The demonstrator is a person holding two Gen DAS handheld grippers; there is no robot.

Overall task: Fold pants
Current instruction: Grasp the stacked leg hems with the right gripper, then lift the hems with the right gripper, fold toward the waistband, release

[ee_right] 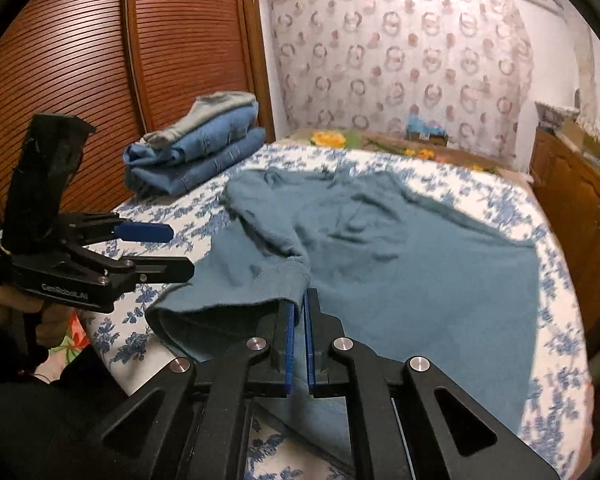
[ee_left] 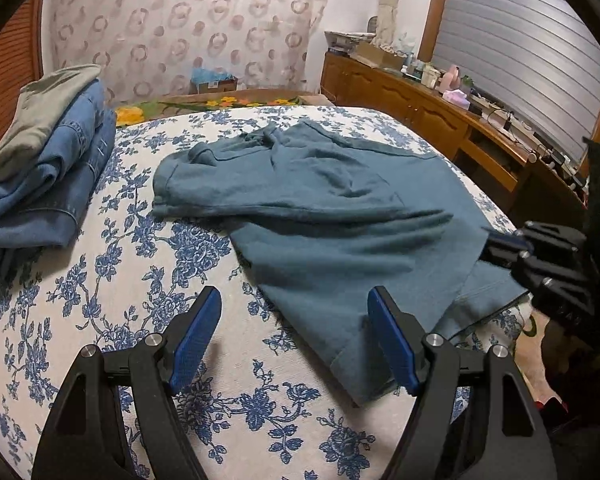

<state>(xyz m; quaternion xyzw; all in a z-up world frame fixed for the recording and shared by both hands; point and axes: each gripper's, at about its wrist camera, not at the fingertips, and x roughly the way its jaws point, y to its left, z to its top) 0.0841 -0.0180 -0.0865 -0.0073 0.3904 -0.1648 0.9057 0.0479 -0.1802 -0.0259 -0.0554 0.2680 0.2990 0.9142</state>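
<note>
From the left wrist camera I see the far side of the room that the other view mostly cuts off: a long brown wooden sideboard (ee_left: 420,108) cluttered with small items beneath a grey slatted shutter (ee_left: 528,40). The right wrist camera gives me instead the reddish-brown louvred wardrobe doors (ee_right: 100,60), and a person's hand (ee_right: 28,312) wrapped round the handle of the left gripper (ee_right: 172,252). Both views share the stack of folded blue denim with a grey-green garment on top (ee_left: 48,160), sitting on the bed's blue-and-white floral bedspread (ee_left: 140,280) well apart from the work.

The teal-blue cotton pants (ee_left: 320,208) lie spread and rumpled across the middle of the bed, waistband toward the far end, legs toward me. In the left wrist view my left gripper's jaws stand wide apart over the bedspread with nothing between them; the nearest leg hem lies just beside and partly behind the right-hand blue pad (ee_left: 388,344), though I cannot tell whether it touches. The right gripper (ee_right: 299,340) has its jaws together, clamped on a fold of the pants at a leg hem, the cloth bunching up just ahead of the blue pads. In the left view the right gripper appears at the right edge, at the pants' far leg
</note>
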